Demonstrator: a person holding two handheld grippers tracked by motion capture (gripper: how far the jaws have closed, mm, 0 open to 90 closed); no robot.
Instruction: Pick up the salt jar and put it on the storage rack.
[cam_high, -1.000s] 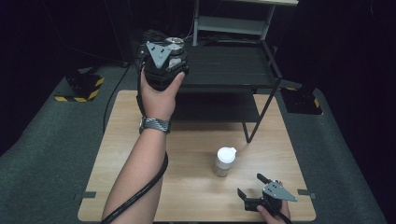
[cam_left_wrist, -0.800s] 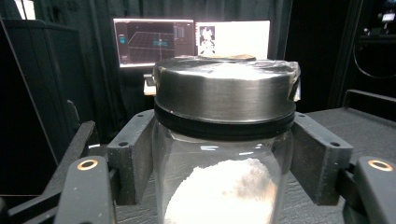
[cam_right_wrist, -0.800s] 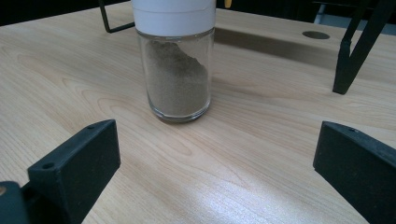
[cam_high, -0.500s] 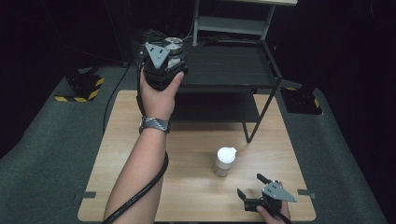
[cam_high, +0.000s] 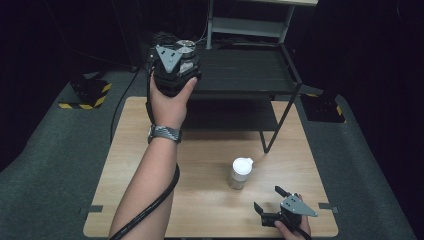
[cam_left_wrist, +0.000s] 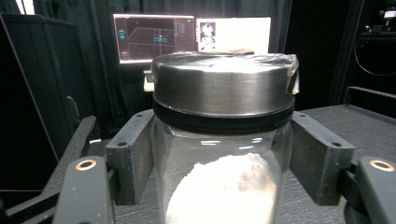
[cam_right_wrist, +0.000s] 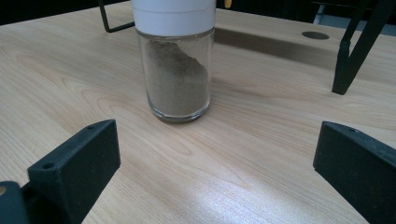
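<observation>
A glass jar (cam_left_wrist: 223, 140) with a steel lid, part full of white powder, stands on the black rack's top shelf (cam_high: 245, 67). Its lid (cam_high: 186, 47) peeks out past my left gripper (cam_high: 184, 54). The left gripper's jaws flank the jar just under the lid and have just been opening; the pads (cam_left_wrist: 133, 156) sit right beside the glass without pressing it. A smaller glass shaker (cam_high: 240, 173) with a white cap, holding tan powder (cam_right_wrist: 176, 79), stands on the wooden table. My right gripper (cam_high: 267, 198) rests near the table's front right edge, open wide, facing the shaker with nothing between its fingers.
The black two-shelf rack stands across the back of the wooden table (cam_high: 210, 210), its slanted leg (cam_high: 280, 120) coming down just behind the shaker. Monitors (cam_left_wrist: 191, 32) glow beyond the rack. Dark floor mats surround the table.
</observation>
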